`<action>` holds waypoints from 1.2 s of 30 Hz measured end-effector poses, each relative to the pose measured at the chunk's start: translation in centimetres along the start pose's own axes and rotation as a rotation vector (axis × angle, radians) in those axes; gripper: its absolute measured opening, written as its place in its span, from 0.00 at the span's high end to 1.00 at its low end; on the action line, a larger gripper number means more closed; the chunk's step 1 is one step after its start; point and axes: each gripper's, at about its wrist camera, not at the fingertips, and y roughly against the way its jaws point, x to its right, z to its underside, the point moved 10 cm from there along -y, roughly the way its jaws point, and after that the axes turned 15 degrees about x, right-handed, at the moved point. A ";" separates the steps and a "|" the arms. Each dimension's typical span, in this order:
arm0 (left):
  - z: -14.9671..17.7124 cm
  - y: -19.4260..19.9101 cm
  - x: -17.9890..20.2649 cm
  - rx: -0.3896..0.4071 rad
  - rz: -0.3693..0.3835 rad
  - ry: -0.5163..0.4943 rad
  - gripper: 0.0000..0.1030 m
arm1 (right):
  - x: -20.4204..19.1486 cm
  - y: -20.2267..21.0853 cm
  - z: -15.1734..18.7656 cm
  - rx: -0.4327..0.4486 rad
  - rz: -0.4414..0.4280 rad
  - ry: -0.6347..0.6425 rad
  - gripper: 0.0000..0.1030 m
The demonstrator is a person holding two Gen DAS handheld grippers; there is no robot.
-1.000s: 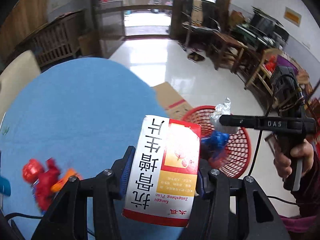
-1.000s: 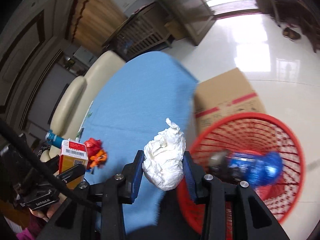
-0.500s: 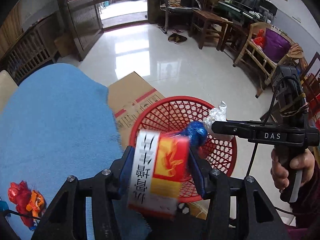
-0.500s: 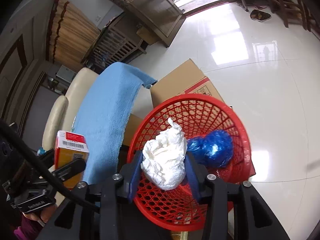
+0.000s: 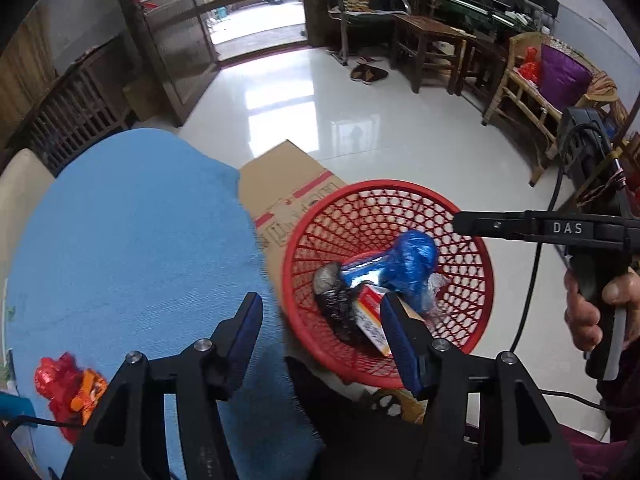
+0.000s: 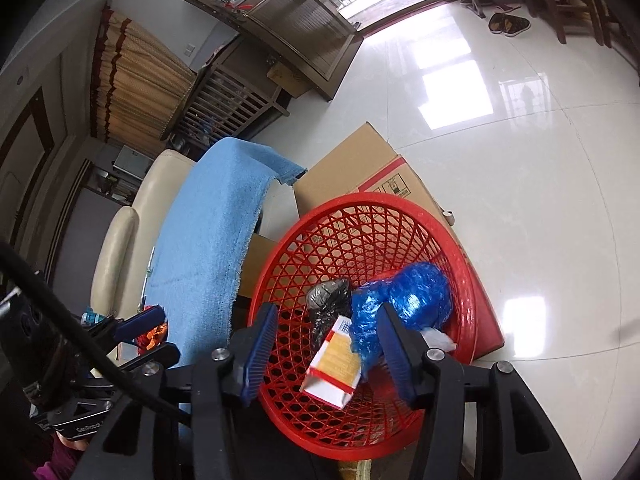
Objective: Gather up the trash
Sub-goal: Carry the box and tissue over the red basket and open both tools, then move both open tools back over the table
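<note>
Over red basket (image 6: 472,280) rim, right gripper (image 6: 326,346) jaws just opened, empty

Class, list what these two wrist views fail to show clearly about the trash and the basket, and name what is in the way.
- White crumpled paper: only a corner shows in the right wrist view, behind the blue plastic bundle.
- Carton: cut by the left gripper finger in the left wrist view; print unreadable.
- Red and orange wrappers: blurred near the edge, left wrist view.
- Red basket: near rim hidden by the right gripper.
</note>
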 end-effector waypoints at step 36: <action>4.6 11.9 -14.1 0.151 -0.410 0.124 0.37 | -15.1 -1.4 3.4 -0.065 -0.125 0.253 0.46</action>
